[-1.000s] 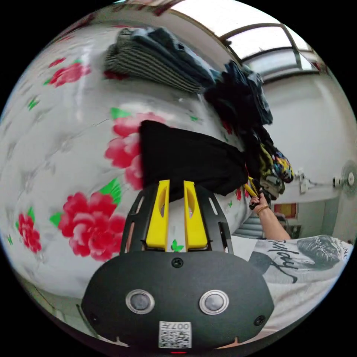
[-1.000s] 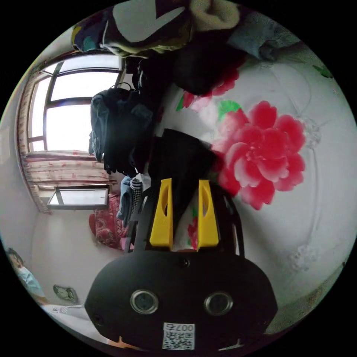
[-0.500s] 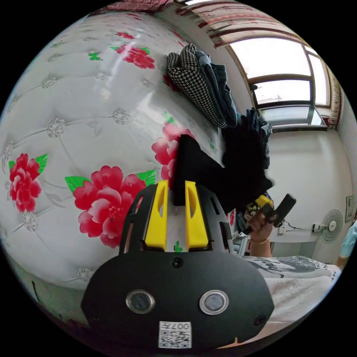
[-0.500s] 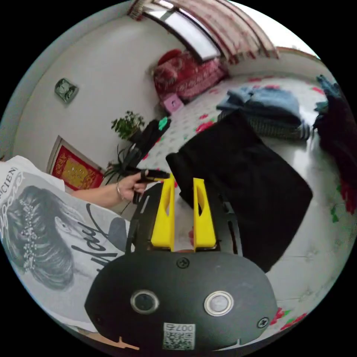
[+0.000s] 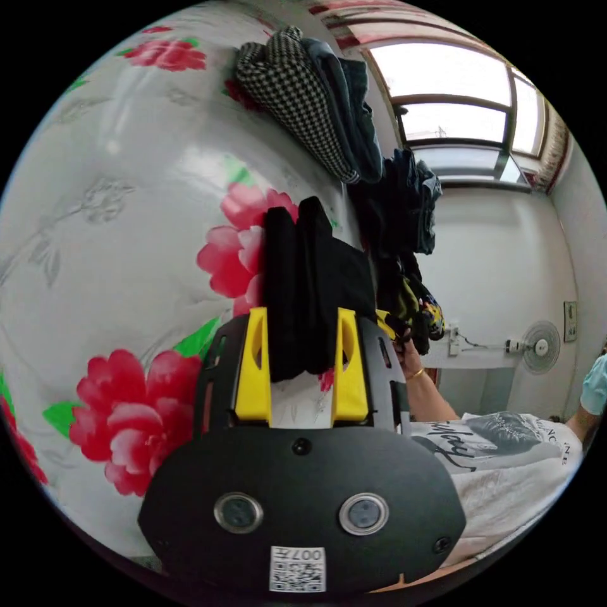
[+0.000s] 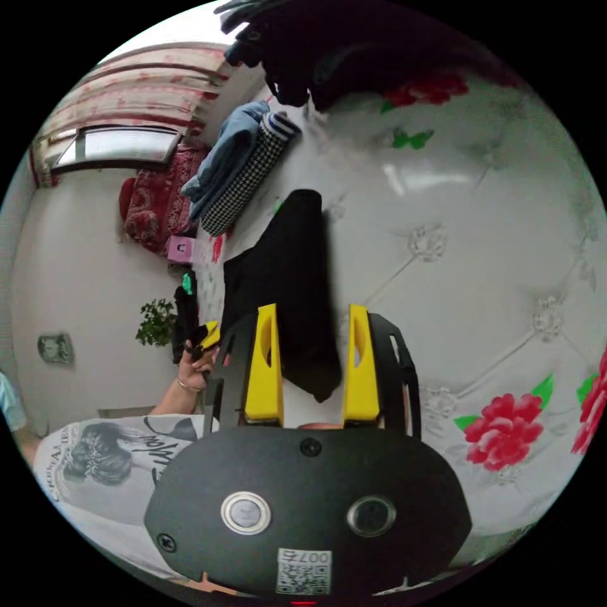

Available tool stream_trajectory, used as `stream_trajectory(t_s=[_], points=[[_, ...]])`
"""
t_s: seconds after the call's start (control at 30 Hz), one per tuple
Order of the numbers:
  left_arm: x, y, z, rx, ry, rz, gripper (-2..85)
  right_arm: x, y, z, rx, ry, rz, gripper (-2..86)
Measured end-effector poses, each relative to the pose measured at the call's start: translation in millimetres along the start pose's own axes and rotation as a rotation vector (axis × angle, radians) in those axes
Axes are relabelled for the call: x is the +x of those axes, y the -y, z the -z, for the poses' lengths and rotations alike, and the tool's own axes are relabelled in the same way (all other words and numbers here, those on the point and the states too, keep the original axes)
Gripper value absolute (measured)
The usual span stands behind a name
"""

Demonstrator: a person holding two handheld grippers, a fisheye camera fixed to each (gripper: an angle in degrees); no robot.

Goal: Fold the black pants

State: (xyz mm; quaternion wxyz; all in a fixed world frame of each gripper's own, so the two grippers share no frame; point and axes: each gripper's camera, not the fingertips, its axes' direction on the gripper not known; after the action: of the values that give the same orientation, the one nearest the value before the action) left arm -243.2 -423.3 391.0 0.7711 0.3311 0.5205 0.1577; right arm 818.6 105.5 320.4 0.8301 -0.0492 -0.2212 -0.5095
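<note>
The black pants [image 5: 316, 265] lie folded in a thick bundle on the white bed cover with red flowers [image 5: 95, 221]. My left gripper [image 5: 302, 313] is open, its yellow jaws straddling the near end of the bundle, which nearly fills the gap. In the right gripper view the pants [image 6: 284, 272] stretch away as a long dark strip. My right gripper [image 6: 313, 310] is open around a near corner of them, with bare cover showing beside the right jaw. A hand holds the left gripper [image 6: 193, 316] at the strip's far side.
A stack of folded clothes [image 5: 303, 95], checked and denim, lies past the pants [image 6: 246, 164]. A heap of dark unfolded clothes [image 5: 398, 215] sits beside it [image 6: 354, 50]. The person's printed white shirt [image 5: 506, 455] is at the bed's edge. A plant [image 6: 155, 322] stands by the wall.
Both grippers' jaws stand wider apart than before. Both cameras have swung round, and the pants' end now lies between each pair of jaws.
</note>
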Motion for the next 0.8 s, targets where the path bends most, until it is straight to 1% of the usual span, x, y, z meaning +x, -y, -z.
stream_trajectory(t_s=[0.07, 0.13, 0.2, 0.23, 0.3, 0.4, 0.47, 0.53, 0.63, 0.67, 0.7, 0.73, 0.8], points=[[4.9, 13.1, -3.6, -0.049, 0.03, -0.015, 10.0, 8.8, 7.6, -31.0, -0.067, 0.143, -0.034, 10.4], [9.8, 27.2, -5.0, -0.123, 0.051, -0.034, 7.3, 11.4, 12.2, -45.4, -0.083, 0.182, -0.074, 9.2], [14.4, 36.6, 3.8, -0.131, 0.009, -0.038, 6.4, 7.1, 18.2, -49.2, -0.098, 0.195, -0.072, 8.2], [21.6, 44.0, 14.8, -0.106, -0.049, -0.053, 6.0, -1.5, 21.6, -45.7, -0.074, 0.216, -0.049, 7.6], [41.0, 59.0, 33.1, -0.063, -0.105, -0.095, 5.7, -21.6, 30.2, -38.2, -0.04, 0.278, 0.0, 7.0], [90.1, 97.5, 69.3, -0.004, -0.128, -0.23, 5.5, -75.4, 59.2, -24.8, 0.018, 0.317, 0.126, 6.3], [120.9, 126.4, 99.1, 0.048, -0.126, -0.308, 5.6, -130.6, 89.7, -10.6, 0.099, 0.319, 0.259, 6.0], [157.1, 167.0, 145.3, 0.141, -0.12, -0.398, 6.0, -171.3, 114.0, -1.9, 0.172, 0.323, 0.337, 5.8], [184.9, 215.6, 196.8, 0.228, -0.088, -0.452, 6.1, -227.8, 160.0, -3.6, 0.264, 0.325, 0.393, 5.6], [187.0, 222.9, 205.0, 0.239, -0.069, -0.457, 6.1, -243.3, 178.6, -13.8, 0.283, 0.288, 0.371, 5.6], [185.9, 233.6, 219.1, 0.256, -0.008, -0.446, 6.1, -248.8, 186.9, -20.8, 0.29, 0.261, 0.355, 5.6], [177.0, 236.6, 231.6, 0.281, 0.067, -0.408, 6.1, -255.4, 200.8, -38.9, 0.294, 0.197, 0.316, 5.6], [153.6, 224.8, 245.4, 0.307, 0.142, -0.352, 6.2, -255.2, 211.7, -73.2, 0.278, 0.077, 0.243, 5.6]])
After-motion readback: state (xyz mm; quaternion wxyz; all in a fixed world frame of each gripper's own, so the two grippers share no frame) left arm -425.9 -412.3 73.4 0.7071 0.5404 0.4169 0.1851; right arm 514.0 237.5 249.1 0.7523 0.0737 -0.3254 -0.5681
